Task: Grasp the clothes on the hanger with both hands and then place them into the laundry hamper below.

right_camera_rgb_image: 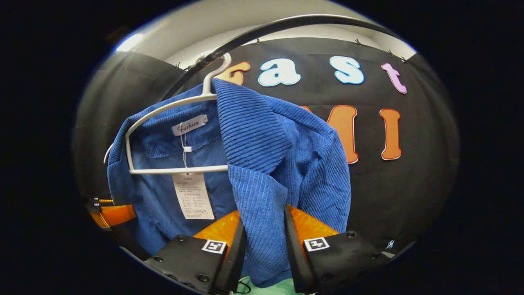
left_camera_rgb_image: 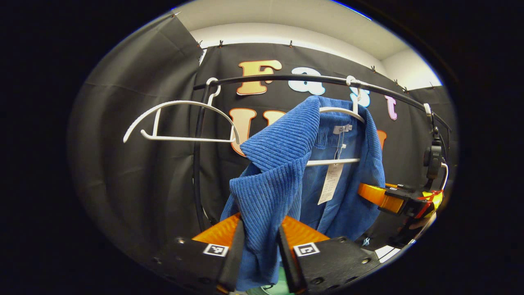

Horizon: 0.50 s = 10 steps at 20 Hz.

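Two grippers grasping blue corduroy jacket [left_camera_rgb_image: 282, 172], centre frame, on white hanger [left_camera_rgb_image: 339, 110] hooked over black rail [left_camera_rgb_image: 286, 78]. Left gripper [left_camera_rgb_image: 262, 250], bottom centre of left gripper view: fingers clenched on front panel. Right gripper [right_camera_rgb_image: 265, 250], bottom centre of right gripper view: fingers clenched on opposite front panel. Paper tag [right_camera_rgb_image: 192, 196] hangs inside collar. Empty white hanger [left_camera_rgb_image: 180, 123], upper left.

Left gripper [left_camera_rgb_image: 260, 246] and right gripper [right_camera_rgb_image: 264, 246] jaws each pinch cloth.
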{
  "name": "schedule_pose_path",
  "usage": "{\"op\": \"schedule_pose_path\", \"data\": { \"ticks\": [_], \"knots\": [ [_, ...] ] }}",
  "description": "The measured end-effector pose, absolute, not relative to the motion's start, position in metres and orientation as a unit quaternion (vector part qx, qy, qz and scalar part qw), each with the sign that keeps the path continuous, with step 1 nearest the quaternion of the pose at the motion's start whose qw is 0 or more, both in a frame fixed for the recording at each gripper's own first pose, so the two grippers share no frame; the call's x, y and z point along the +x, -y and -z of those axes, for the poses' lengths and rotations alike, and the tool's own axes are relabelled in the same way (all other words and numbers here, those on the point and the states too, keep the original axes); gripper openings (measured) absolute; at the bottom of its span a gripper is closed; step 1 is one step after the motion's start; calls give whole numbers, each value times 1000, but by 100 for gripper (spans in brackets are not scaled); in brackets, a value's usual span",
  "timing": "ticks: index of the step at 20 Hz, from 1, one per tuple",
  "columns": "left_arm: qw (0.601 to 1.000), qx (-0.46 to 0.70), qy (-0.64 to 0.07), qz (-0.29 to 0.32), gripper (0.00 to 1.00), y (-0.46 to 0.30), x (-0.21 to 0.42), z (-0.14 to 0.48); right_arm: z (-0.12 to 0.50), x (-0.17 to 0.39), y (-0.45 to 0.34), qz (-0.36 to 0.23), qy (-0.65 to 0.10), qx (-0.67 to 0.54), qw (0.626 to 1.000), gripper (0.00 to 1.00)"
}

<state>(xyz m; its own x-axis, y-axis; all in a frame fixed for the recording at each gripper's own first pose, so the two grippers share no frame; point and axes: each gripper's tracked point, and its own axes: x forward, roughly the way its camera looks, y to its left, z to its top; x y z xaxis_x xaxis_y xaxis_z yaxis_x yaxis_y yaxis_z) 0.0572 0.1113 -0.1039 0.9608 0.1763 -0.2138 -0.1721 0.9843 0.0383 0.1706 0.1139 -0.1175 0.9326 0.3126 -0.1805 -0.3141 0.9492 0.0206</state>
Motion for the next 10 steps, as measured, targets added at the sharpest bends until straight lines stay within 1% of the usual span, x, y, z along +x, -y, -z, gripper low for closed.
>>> {"op": "schedule_pose_path", "data": {
  "ticks": [1,2,3,4,5,7,10],
  "knots": [
    [990,6,-110,-90,32,-114,58,104,117,172,-111,-160,-95,12,983,34],
    [990,5,-110,-88,21,-115,57,103,117,173,-109,-161,-100,29,981,42],
    [989,6,-118,-86,17,-114,57,103,116,173,-109,-167,-109,55,978,32],
    [988,10,-127,-85,7,-114,55,103,115,171,-112,-182,-121,84,972,21],
    [988,13,-133,-82,7,-113,55,102,115,171,-113,-190,-131,108,967,21],
    [988,3,-135,-74,4,-112,55,98,112,173,-102,-195,-135,141,961,21],
    [988,-21,-132,-76,4,-121,47,88,97,176,-90,-211,-124,190,951,21]
  ]
}}
